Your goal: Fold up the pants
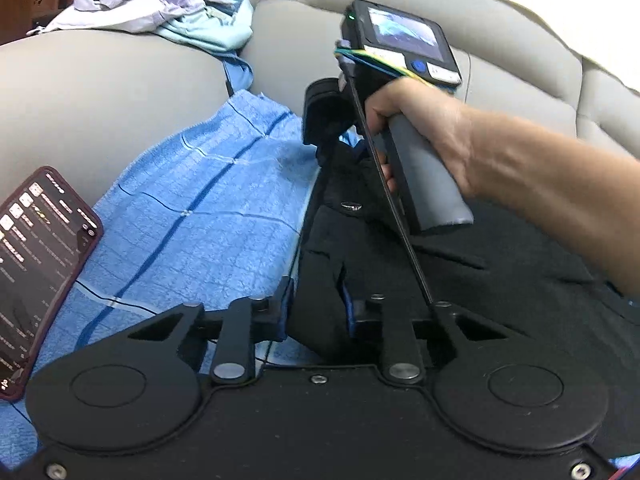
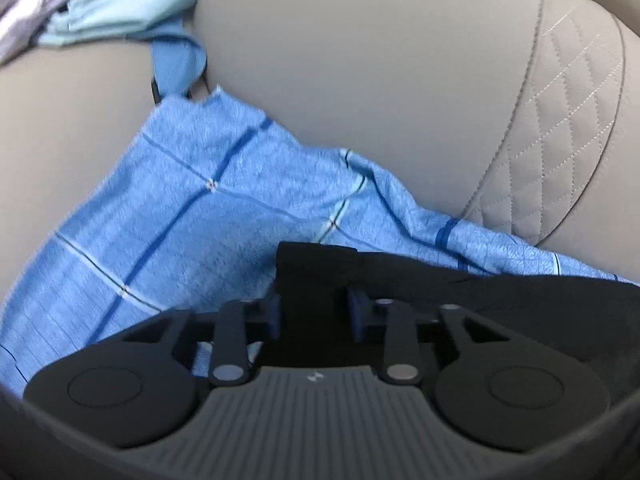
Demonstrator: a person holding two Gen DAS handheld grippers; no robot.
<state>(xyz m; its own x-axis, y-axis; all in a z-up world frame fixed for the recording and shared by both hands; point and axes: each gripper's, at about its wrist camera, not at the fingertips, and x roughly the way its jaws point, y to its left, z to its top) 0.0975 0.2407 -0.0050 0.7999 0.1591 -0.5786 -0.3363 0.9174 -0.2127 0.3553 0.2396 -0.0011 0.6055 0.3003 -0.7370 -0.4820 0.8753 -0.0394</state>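
Black pants [image 1: 460,272] lie on a blue checked cloth [image 1: 192,216] spread over a beige sofa. My left gripper [image 1: 318,312] has its jaws around the near edge of the pants, with black fabric between the blue pads. In the left wrist view, a hand holds my right gripper [image 1: 324,120] further back, tips down at the pants' waist near a metal button [image 1: 351,205]. In the right wrist view, my right gripper [image 2: 314,308] has black pants fabric [image 2: 500,292] between its pads, over the blue cloth [image 2: 180,208].
A phone in a dark red case [image 1: 36,264] lies at the left on the cloth. A pile of lilac and pale blue clothes [image 1: 152,4] sits at the back left on the sofa; it also shows in the right wrist view [image 2: 100,0]. The beige quilted sofa back [image 2: 400,80] rises behind.
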